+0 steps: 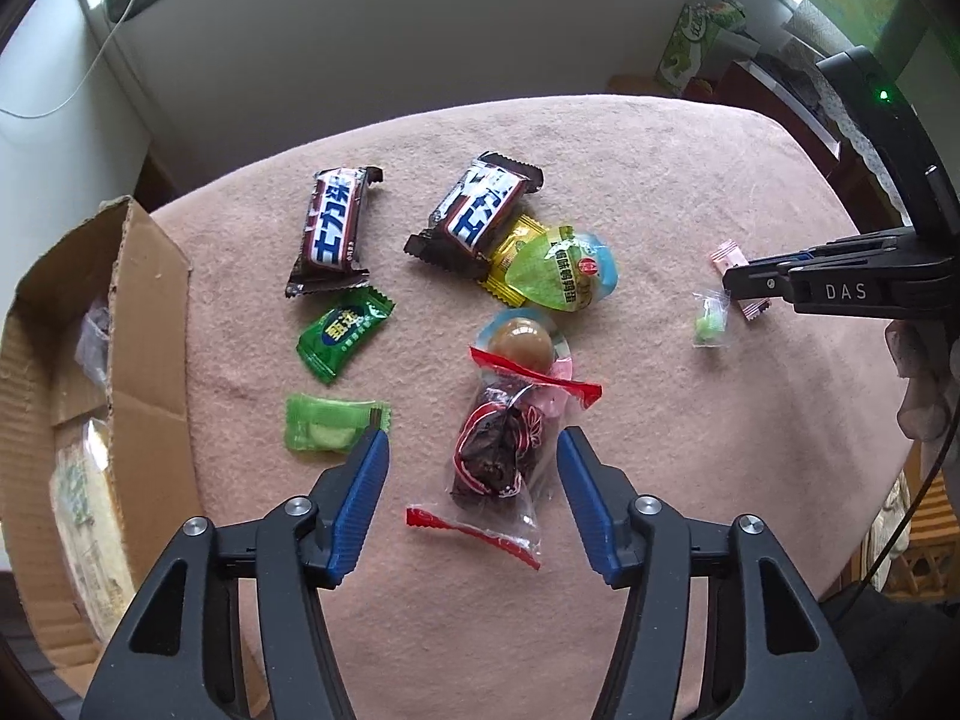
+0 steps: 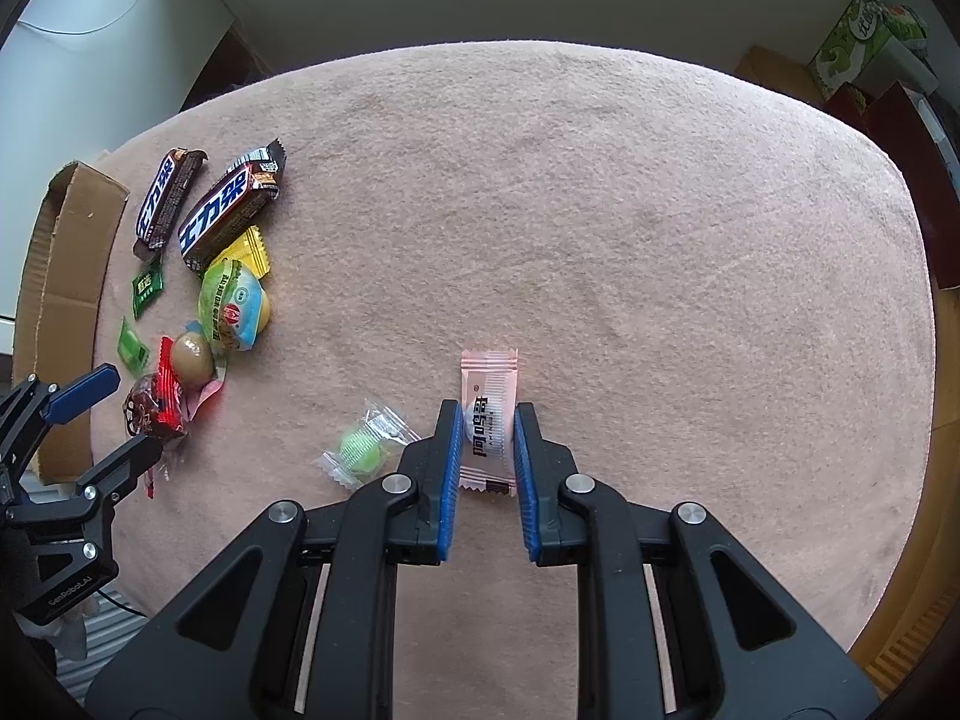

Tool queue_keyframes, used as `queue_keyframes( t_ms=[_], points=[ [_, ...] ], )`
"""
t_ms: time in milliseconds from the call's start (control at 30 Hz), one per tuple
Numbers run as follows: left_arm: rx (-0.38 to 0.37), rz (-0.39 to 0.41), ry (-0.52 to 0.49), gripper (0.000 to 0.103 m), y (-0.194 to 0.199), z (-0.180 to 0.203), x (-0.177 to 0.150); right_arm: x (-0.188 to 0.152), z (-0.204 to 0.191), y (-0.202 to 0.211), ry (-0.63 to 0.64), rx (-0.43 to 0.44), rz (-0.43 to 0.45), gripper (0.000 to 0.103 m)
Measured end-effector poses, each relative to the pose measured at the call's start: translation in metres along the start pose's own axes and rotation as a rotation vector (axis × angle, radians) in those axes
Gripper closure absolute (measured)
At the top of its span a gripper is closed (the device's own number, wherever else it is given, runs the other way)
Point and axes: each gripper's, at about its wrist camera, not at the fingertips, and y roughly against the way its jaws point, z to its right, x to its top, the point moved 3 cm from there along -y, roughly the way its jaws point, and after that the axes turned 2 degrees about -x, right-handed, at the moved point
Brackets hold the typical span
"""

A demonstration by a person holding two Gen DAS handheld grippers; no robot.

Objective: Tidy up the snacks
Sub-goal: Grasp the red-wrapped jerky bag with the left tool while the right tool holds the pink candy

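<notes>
right gripper (image 2: 487,429) jaws clenched on pink candy (image 2: 489,396); left gripper (image 1: 471,453) jaws released above dark snack (image 1: 495,456).

My left gripper (image 1: 473,450) hangs with its blue pads spread wide either side of a clear packet of dark dried fruit (image 1: 495,456) on the pink cloth (image 1: 660,192). My right gripper (image 1: 735,285) sits at a small pink candy (image 1: 729,255). A cardboard box (image 1: 144,324) stands at the left.
</notes>
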Motion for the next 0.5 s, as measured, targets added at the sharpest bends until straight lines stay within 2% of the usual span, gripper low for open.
queue_keyframes(
  t_ms=[33,133,233,500],
  points=[
    [-0.004,-0.001,-0.004,0.046,-0.002,0.003,0.002,0.001,-0.001,0.000,0.001,0.001,0.000,0.086],
    [-0.020,-0.012,-0.015,0.070,-0.007,0.008,0.002,0.001,-0.003,0.000,0.004,0.001,0.000,0.086],
    [-0.033,-0.012,-0.005,0.073,-0.008,0.011,0.000,0.002,-0.004,0.001,0.007,0.000,0.003,0.086],
    [-0.055,0.015,0.053,0.074,0.006,0.001,-0.009,0.002,0.002,0.012,-0.011,0.011,0.027,0.086]
  ],
)
